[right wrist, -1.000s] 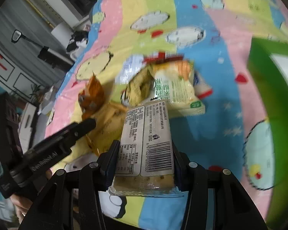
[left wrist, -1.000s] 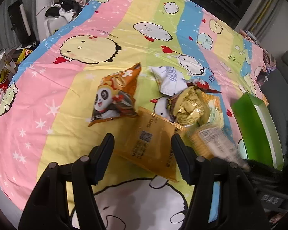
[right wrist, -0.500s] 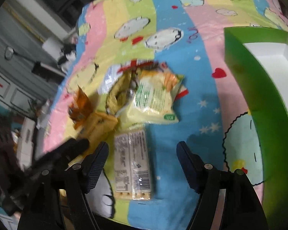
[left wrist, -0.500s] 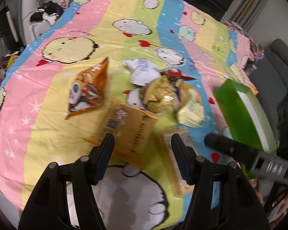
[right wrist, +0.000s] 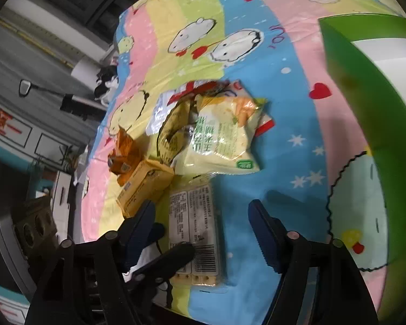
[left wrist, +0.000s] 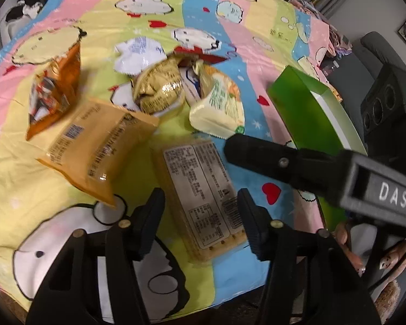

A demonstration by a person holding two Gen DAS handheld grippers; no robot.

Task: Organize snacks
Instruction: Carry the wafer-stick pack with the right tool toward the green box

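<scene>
Item: cracker pack (left wrist: 203,195), flat, label side up with barcode showing. A second ago it sat clamped between the right gripper's fingers; it now lies on the striped cartoon bedsheet (left wrist: 257,35), at the near end of the snack pile, released.

Right gripper (right wrist: 203,233): empty. Its jaws stand well apart and are closing slightly, with nothing pressed between them; the pack lies below and left of centre between the fingers.

Left gripper (left wrist: 200,216): has swung across from the orange-yellow pouch (left wrist: 94,146) to straddle the cracker pack. Jaws closing, one finger either side of the pack's near end. Whether the pads already touch the wrapper is hard to judge through the blur; they appear just short of contact.

Other stock, all on the sheet:
- panda-print orange bag (left wrist: 54,89), far left
- crumpled gold bag (left wrist: 159,89), centre of pile
- pale green-and-yellow bag (left wrist: 219,108), leaning on the gold one
- white wrapper (left wrist: 138,54) and a red-and-white packet (left wrist: 203,54), behind the pile

Receptacle: green box (left wrist: 311,113) with white interior, to the right, well apart from the pile; no snack visible inside in the part shown.

Status: the pack changes hands by way of the sheet. Sorting looks barely begun; every snack in view is outside the box.
</scene>
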